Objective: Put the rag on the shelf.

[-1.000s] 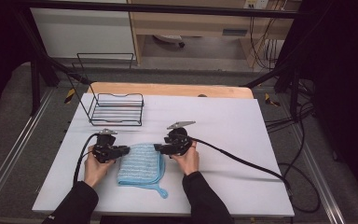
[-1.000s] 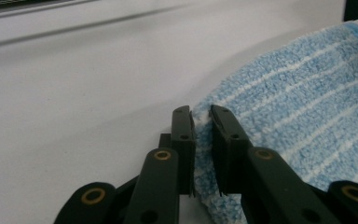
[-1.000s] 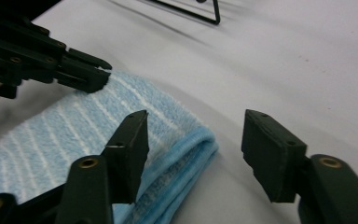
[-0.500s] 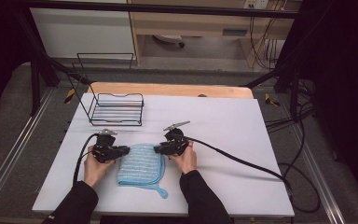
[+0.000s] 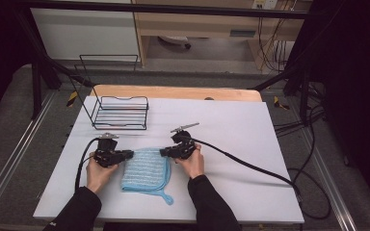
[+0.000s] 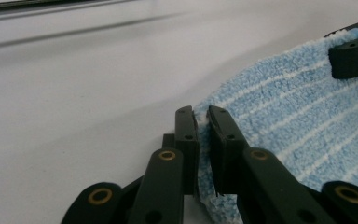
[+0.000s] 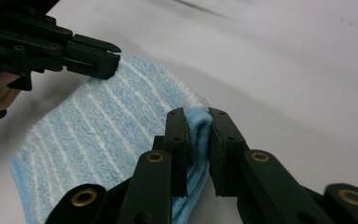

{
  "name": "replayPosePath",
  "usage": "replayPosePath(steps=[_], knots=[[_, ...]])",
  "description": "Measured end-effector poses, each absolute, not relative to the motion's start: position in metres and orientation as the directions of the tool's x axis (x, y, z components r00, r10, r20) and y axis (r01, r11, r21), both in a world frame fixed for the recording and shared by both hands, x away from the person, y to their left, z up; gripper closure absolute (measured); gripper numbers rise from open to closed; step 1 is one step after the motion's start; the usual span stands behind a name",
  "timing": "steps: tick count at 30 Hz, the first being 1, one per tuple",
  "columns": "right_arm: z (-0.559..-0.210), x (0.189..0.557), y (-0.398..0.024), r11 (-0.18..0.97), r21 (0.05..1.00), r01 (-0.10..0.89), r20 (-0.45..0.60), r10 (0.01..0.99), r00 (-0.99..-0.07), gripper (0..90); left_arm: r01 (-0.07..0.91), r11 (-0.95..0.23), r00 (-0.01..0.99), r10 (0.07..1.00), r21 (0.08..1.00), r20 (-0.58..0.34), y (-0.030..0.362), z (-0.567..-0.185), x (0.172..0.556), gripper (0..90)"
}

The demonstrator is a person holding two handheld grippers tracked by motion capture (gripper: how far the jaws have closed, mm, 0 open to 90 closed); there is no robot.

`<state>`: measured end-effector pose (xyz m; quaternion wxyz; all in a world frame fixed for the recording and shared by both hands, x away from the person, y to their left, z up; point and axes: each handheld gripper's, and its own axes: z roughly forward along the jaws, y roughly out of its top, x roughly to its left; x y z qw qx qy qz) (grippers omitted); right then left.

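From my station I see a black wire basket (image 5: 120, 113) standing upright on the white worktop (image 5: 231, 130), beyond the left claw (image 5: 129, 155) and well apart from it, up toward the far left corner. A strip of bare wood (image 5: 173, 92) edges the worktop's far side, past both claws. Farther back, beyond the right claw (image 5: 164, 152), loose cables (image 5: 274, 43) hang beside a pale wooden cabinet (image 5: 197, 24).
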<state>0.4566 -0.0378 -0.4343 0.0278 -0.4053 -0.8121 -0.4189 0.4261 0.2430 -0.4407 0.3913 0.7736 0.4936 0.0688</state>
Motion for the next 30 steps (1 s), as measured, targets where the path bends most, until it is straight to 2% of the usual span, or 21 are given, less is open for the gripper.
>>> replayPosePath(steps=[30], knots=[[-0.389, 0.416, -0.050, 0.248, 0.824, 0.510, 0.277, 0.609, -0.743, 79.8, 0.543, -0.141, 0.579, 0.777, 0.828, -0.247, 0.250, -0.391, 0.386, 82.5]])
